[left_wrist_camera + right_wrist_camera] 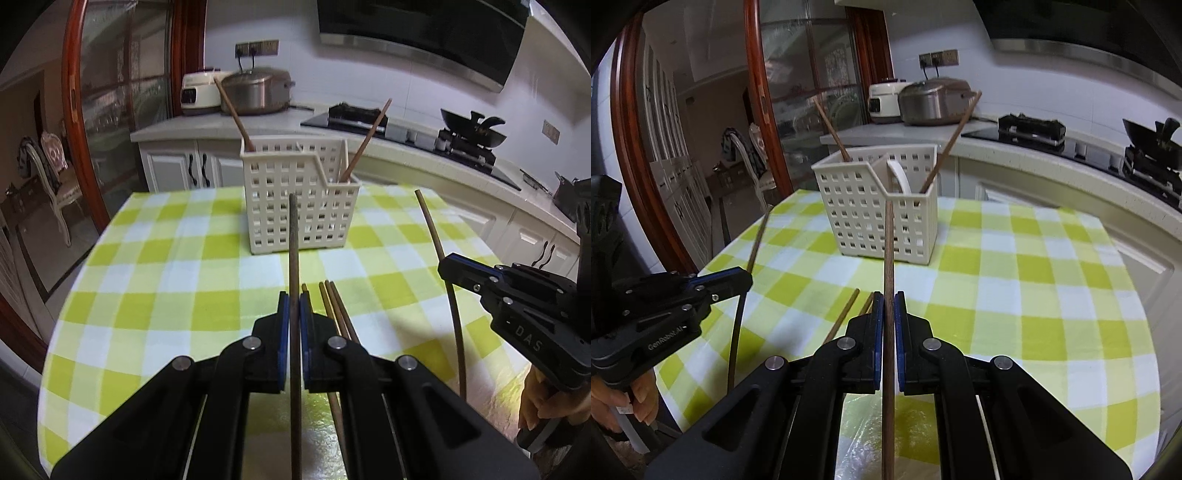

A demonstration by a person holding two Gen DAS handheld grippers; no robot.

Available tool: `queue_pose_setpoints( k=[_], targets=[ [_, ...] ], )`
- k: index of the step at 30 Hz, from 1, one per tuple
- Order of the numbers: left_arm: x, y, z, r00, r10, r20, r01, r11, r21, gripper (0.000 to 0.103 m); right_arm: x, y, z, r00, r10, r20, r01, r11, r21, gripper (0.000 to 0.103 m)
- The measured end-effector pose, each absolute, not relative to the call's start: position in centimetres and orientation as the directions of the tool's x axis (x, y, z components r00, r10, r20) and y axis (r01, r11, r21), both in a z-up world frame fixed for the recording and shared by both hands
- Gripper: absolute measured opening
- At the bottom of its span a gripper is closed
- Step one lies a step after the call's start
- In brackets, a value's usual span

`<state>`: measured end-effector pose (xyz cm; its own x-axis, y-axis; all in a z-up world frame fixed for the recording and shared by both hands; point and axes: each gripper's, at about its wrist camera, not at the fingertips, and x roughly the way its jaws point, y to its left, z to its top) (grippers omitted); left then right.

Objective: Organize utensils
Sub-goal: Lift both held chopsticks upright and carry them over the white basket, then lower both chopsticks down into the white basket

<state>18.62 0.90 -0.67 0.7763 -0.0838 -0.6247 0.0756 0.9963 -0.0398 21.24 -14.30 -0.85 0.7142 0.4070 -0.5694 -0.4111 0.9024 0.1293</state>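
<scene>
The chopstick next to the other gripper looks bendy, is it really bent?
Probably not: in the left wrist view the right gripper's chopstick curves near the edge, and in the right wrist view the left gripper's chopstick curves too; that's fisheye distortion, since the centred ones look straight.

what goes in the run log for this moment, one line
left hand-held gripper: shut on chopstick | right hand-held gripper: shut on chopstick | caddy: two chopsticks inside

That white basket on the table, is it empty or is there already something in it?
Not empty. The white basket stands upright holding two chopsticks leaning out opposite ways, plus a white spoon handle.
</scene>
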Motion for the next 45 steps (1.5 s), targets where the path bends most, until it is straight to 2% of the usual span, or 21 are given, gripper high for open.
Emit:
queue_pose_setpoints(
  k=[17,25,45],
  targets=[
    [14.9,0.6,2.2,0.836,-0.079,-0.542,0.092,0.996,-0.004,0.006,18.3,-15.2,2.2,0.767,0.418,-0.487,-0.417,0.901,0.117,0.006],
    [14.5,0.8,2.5,0.844,-0.080,-0.531,0.091,0.996,-0.007,0.006,17.2,-15.5,3.1,0.793,0.424,-0.438,-0.426,0.899,0.100,0.006],
    [13.5,0.9,3.5,0.871,-0.054,-0.488,0.068,0.998,0.010,0.006,16.1,-15.6,3.9,0.810,0.434,-0.394,-0.434,0.896,0.094,0.006]
  ],
)
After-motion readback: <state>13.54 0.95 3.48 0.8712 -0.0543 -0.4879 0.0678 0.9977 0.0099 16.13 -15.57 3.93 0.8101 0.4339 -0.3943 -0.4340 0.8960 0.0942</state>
